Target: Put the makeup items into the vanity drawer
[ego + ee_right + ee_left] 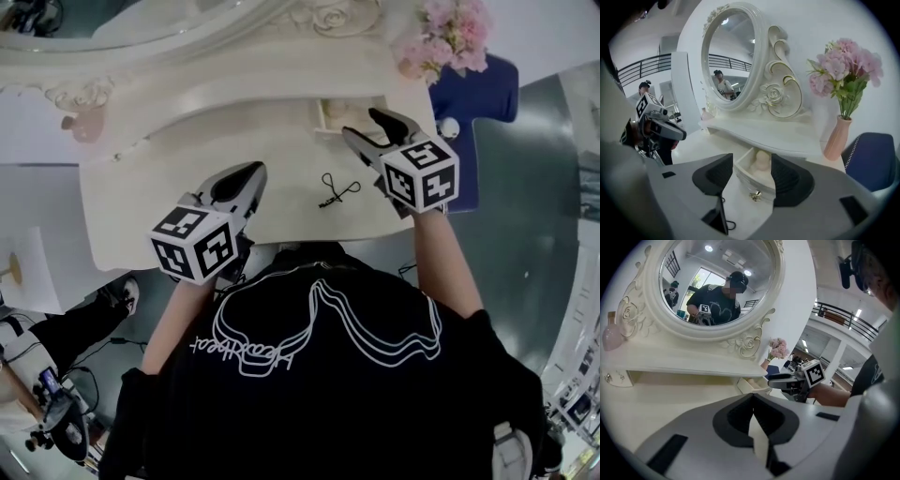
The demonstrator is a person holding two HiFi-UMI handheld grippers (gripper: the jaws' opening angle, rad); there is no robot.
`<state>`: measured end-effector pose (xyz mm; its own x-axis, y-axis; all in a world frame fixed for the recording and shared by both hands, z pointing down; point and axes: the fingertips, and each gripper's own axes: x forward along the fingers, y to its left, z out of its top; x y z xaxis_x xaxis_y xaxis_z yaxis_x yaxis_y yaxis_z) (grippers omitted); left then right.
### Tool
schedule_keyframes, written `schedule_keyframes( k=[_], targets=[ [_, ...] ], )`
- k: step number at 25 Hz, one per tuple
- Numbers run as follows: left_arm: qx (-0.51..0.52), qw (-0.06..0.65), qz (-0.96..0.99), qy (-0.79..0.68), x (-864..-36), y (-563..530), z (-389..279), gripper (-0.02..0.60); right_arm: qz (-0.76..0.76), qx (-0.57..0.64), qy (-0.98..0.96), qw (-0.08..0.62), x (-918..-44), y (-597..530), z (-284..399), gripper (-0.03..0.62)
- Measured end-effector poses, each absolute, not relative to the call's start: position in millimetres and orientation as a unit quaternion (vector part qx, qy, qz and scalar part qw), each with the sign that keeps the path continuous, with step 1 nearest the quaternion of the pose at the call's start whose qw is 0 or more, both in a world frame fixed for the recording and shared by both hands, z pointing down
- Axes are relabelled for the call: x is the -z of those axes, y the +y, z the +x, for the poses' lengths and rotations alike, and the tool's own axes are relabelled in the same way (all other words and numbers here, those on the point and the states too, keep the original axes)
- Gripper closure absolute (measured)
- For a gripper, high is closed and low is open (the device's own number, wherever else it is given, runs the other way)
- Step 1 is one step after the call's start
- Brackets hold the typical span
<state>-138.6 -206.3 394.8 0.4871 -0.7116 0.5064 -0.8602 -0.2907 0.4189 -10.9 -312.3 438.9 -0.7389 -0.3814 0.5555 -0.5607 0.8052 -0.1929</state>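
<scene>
The small vanity drawer (pixel 751 179) stands pulled out, with a gold knob (pixel 755 195) on its front. A pale rounded makeup item (pixel 762 160) lies inside it. My right gripper (pixel 752 176) hovers just in front of the drawer (pixel 339 116), jaws wide open and nothing between them. A black eyelash curler (pixel 336 190) lies on the tabletop below the right gripper (pixel 367 127). My left gripper (pixel 249 174) is shut and empty over the table's front edge, well left of the drawer. In the left gripper view its jaws (pixel 753 420) meet, and the right gripper (pixel 797 380) shows beyond.
The cream vanity table (pixel 169 178) carries an oval mirror (pixel 731 56) with a carved frame. A pink vase (pixel 838 138) of pink flowers (pixel 448 37) stands at the right end. A blue chair (pixel 480 94) sits beside it. A pink bottle (pixel 84 127) stands at the left.
</scene>
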Motion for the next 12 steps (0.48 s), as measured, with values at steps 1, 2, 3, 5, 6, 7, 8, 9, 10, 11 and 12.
schedule_keyframes(
  k=[1, 2, 3, 5, 6, 7, 8, 9, 10, 11, 12],
  targets=[
    [-0.111, 0.332, 0.798, -0.491, -394, -205, -139, 0.58, 0.252, -0.188, -0.918, 0.241, -433, -306, -12, 0.347],
    [-0.109, 0.332, 0.8, -0.487, -393, -203, -139, 0.58, 0.246, -0.202, -0.921, 0.224, -427, -299, -14, 0.347],
    [-0.108, 0.332, 0.802, -0.484, -393, -201, -140, 0.58, 0.238, -0.218, -0.924, 0.203, -419, -291, -16, 0.352],
    [-0.104, 0.334, 0.806, -0.478, -391, -196, -139, 0.58, 0.225, -0.248, -0.928, 0.163, -403, -276, -19, 0.368],
    [-0.102, 0.334, 0.808, -0.474, -390, -193, -138, 0.58, 0.221, -0.259, -0.929, 0.145, -396, -268, -20, 0.381],
    [-0.101, 0.333, 0.811, -0.47, -389, -191, -136, 0.58, 0.217, -0.266, -0.93, 0.132, -390, -260, -20, 0.392],
    [-0.1, 0.331, 0.815, -0.465, -387, -189, -134, 0.58, 0.214, -0.267, -0.931, 0.123, -384, -252, -19, 0.404],
    [-0.1, 0.329, 0.819, -0.459, -385, -187, -131, 0.58, 0.212, -0.265, -0.933, 0.118, -379, -244, -19, 0.416],
    [-0.099, 0.325, 0.824, -0.453, -383, -185, -128, 0.58, 0.212, -0.26, -0.935, 0.114, -375, -237, -18, 0.429],
    [-0.099, 0.321, 0.829, -0.447, -381, -183, -125, 0.58, 0.215, -0.254, -0.937, 0.109, -371, -229, -17, 0.453],
    [-0.098, 0.318, 0.833, -0.442, -379, -181, -122, 0.58, 0.218, -0.25, -0.938, 0.103, -368, -223, -16, 0.48]
  ],
)
